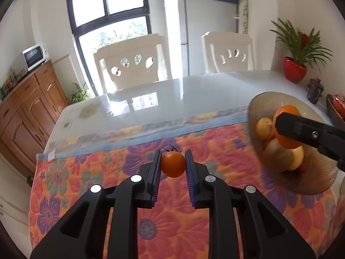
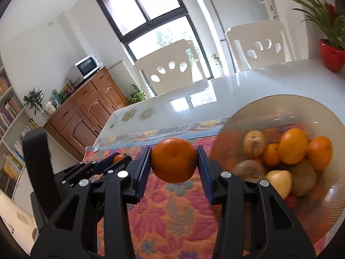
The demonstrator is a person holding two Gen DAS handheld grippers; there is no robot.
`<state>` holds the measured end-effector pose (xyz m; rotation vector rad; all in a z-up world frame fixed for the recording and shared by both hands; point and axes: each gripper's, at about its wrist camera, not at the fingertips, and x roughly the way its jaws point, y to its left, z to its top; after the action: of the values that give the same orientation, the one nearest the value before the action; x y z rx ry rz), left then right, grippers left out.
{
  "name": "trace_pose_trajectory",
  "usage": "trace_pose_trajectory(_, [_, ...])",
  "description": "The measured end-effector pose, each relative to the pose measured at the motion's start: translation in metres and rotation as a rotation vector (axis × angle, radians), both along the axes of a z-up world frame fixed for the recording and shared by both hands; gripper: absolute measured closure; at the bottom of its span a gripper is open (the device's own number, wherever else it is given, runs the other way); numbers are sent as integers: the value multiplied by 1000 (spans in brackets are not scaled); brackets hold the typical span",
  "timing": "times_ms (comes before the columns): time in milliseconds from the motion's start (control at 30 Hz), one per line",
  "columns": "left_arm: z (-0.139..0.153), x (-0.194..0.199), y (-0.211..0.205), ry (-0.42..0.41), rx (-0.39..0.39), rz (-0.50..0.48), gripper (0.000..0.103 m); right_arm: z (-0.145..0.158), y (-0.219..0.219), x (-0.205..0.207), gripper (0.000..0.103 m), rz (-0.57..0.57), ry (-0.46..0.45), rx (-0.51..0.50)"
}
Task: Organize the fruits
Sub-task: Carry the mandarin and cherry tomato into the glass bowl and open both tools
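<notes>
My left gripper [image 1: 173,165] is shut on a small orange tomato [image 1: 173,164] with a dark stem, held above the floral cloth [image 1: 172,211]. My right gripper [image 2: 174,160] is shut on a mandarin [image 2: 174,160], just left of the glass fruit bowl [image 2: 269,108]. The bowl holds oranges [image 2: 293,146], kiwis [image 2: 303,177], a yellow pear-like fruit [image 2: 279,182] and other small fruits. In the left wrist view the bowl [image 1: 271,101] sits at the right, with the right gripper's finger [image 1: 301,129] in front of the mandarin [image 1: 287,110]. The left gripper [image 2: 120,158] with its tomato [image 2: 118,158] shows at the left of the right wrist view.
A glossy white table [image 1: 194,90] extends beyond the cloth, with two white chairs [image 1: 131,60] behind it. A red potted plant [image 1: 294,69] and a dark figurine [image 1: 314,90] stand at the far right. Another dark bowl [image 1: 335,110] sits at the right edge. A wooden cabinet [image 1: 30,108] is left.
</notes>
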<state>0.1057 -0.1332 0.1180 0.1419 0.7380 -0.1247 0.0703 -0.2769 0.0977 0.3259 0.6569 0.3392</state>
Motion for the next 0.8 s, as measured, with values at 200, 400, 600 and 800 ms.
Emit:
trace_pose_trajectory(200, [13,-2,-35,-13,-4,-44,83,4,-37,-6,60,-41,-2,8])
trace_pose_trajectory(400, [24,-1,-72,5,-67,-128,83,8,-77,-10,60,-90,4,24])
trace_pose_trajectory(600, [23,-9,-124,22,-76,-250,82,2,-127,-15,60,-183,45,17])
trace_pose_trajectory(800, [7,-19,-161,93,-74,-360,81,-10,-160,-23,59,-300,112,-58])
